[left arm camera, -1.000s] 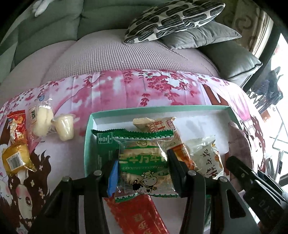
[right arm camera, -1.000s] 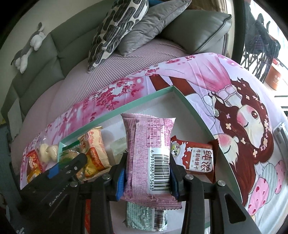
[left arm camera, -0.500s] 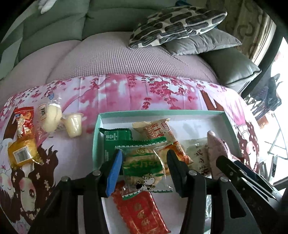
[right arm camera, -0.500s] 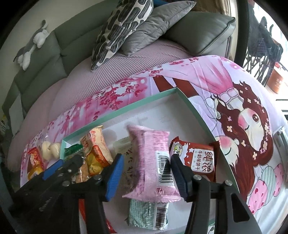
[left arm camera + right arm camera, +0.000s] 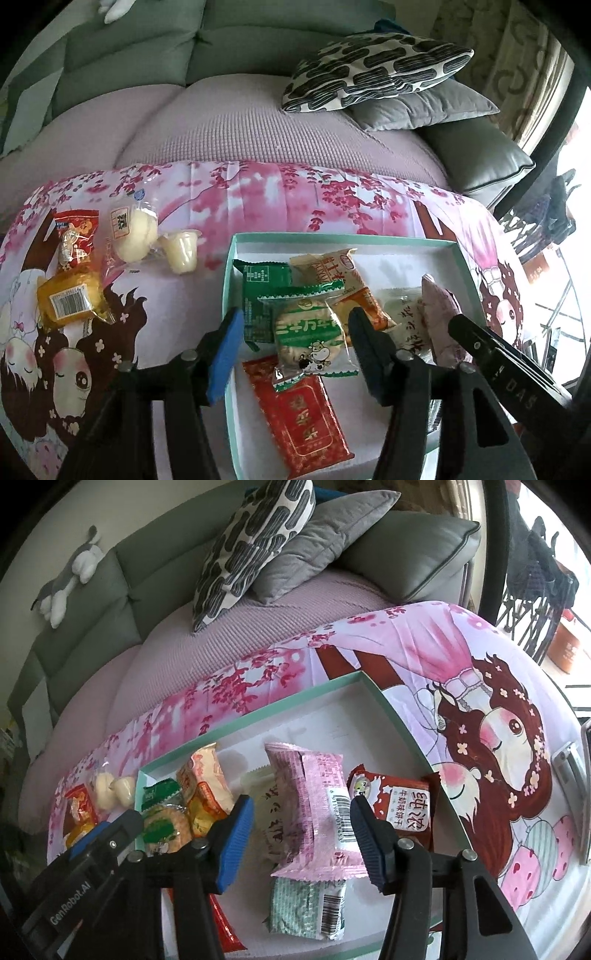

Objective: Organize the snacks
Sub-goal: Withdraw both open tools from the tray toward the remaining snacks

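Red biscuit packet (image 5: pixel 397 806) (white Chinese characters) inside teal box (image 5: pixel 258 716)

A home living room. Beyond the left claw (image 5: pixel 291 354) stretches a grey-green upholstered sofa (image 5: pixel 147 48) with a mauve textured seat cover (image 5: pixel 240 125). A black-and-white patterned cushion (image 5: pixel 373 70) leans on a plain grey pillow (image 5: pixel 424 107) to the far right. A grey-and-white plush toy (image 5: pixel 68 576) lies along the sofa back.
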`<state>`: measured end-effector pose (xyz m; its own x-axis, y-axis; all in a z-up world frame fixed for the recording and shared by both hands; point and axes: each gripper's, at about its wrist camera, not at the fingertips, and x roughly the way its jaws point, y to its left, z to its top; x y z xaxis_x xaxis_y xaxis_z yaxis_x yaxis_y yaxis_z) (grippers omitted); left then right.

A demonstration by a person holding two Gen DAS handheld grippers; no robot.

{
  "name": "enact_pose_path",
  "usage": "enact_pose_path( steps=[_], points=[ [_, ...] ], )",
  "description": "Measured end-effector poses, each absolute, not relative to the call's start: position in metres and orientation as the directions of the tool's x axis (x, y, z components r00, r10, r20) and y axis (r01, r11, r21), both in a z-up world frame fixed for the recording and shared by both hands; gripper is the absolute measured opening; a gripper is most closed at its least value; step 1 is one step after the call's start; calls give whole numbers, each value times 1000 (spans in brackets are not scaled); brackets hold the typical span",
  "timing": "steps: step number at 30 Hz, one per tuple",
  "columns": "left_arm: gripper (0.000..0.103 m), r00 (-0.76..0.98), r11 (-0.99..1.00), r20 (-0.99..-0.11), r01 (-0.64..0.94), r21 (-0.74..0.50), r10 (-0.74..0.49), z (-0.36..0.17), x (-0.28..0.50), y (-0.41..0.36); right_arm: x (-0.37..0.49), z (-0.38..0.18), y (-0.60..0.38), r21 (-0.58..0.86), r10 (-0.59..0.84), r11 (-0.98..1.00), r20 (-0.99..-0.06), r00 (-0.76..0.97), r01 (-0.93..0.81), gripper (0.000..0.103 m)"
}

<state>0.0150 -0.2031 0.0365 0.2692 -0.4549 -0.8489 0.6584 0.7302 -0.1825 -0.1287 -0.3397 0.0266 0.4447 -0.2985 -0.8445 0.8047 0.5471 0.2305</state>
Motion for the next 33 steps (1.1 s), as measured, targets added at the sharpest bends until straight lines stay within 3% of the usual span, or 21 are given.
enact_pose_path(
  steps=[2,6,10,13,17,19,33],
  points=[
    [79,278,735,-848,654,-177,-452,36,16,-202,-128,25,-340,233,-296,546,-845,445,805,63],
    [82,299,755,-851,636,-161,-433,34,20,-199,-127,21,-340,241,-283,548,-848,449,801,70],
    [85,321,785,-850,598,-161,-419,32,26,-193,-127,21,-340,254,-286,553,-836,467,793,85],
    [94,345,801,-847,580,-146,-404,31,30,-189,-126,21,-339,258,-286,554,-834,472,792,88],
    [94,375,814,-840,567,-125,-391,30,34,-186,-125,20,-339,261,-285,557,-831,477,788,97],
    [103,389,816,-835,566,-117,-390,28,35,-184,-125,20,-338,270,-286,561,-824,489,783,103],
    [103,399,832,-832,540,-126,-385,27,42,-174,-119,24,-331,244,-311,598,-808,501,764,103]
  ],
)
